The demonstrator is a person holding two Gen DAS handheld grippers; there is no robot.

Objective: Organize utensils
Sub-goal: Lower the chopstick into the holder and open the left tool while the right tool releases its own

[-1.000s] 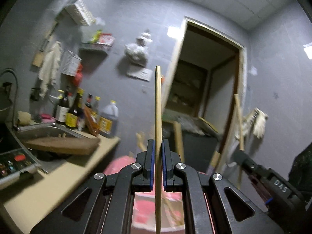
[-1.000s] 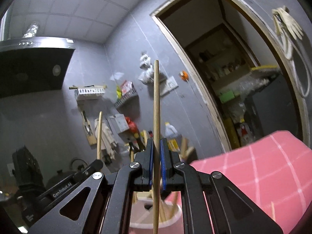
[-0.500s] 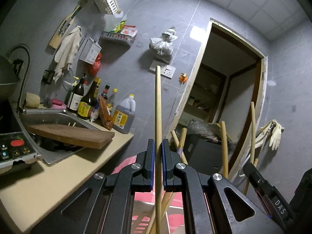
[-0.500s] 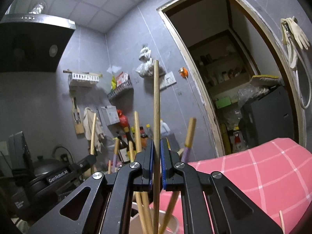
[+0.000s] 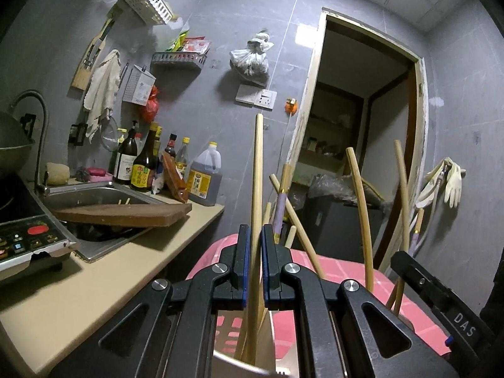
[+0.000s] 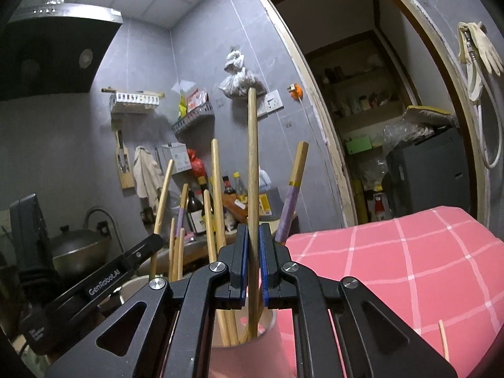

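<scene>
My left claw (image 5: 254, 267) is clamped on a pale upright chopstick (image 5: 256, 189) whose lower end dips among other chopsticks (image 5: 359, 195) in the holder (image 5: 239, 363) just below me, with the pink checked cloth (image 5: 340, 271) beyond and the counter (image 5: 104, 271) off to my left.

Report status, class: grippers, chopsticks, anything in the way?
Left gripper and right gripper each shut on an upright chopstick. Both tips in the cup. Other chopsticks crowd it.
</scene>
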